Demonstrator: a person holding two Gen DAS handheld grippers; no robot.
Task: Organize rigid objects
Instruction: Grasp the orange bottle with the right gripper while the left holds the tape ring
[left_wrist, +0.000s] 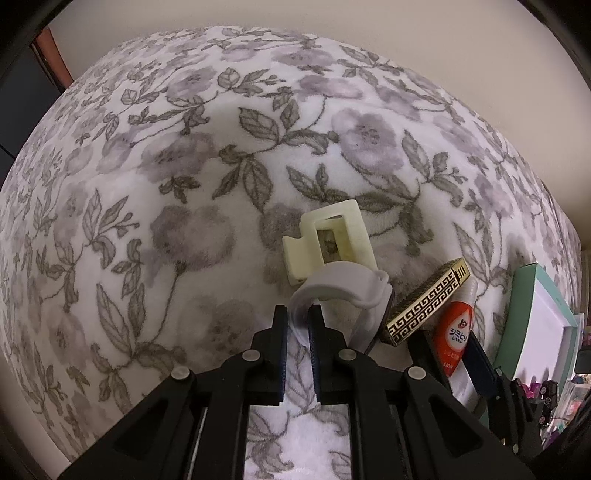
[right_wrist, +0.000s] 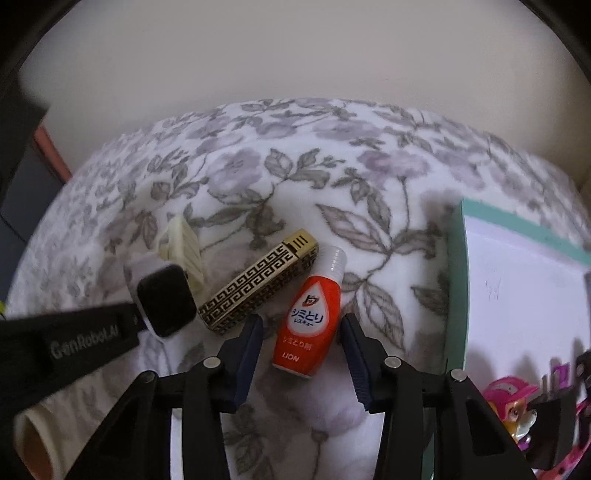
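Left gripper (left_wrist: 298, 321) clamped on white strap of smartwatch (left_wrist: 343, 291), lying on floral blanket (left_wrist: 147, 184). Right gripper (right_wrist: 301, 332) jaws apart, straddling red stain-remover bottle (right_wrist: 310, 314), pads not yet touching. Pick-up step under way, seemingly. Next: squeeze bottle, lift both, carry to teal box (right_wrist: 458, 280) at right. Gold patterned case (right_wrist: 258, 280) and cream hair clip (left_wrist: 328, 240) crowd close; risk nudging case.
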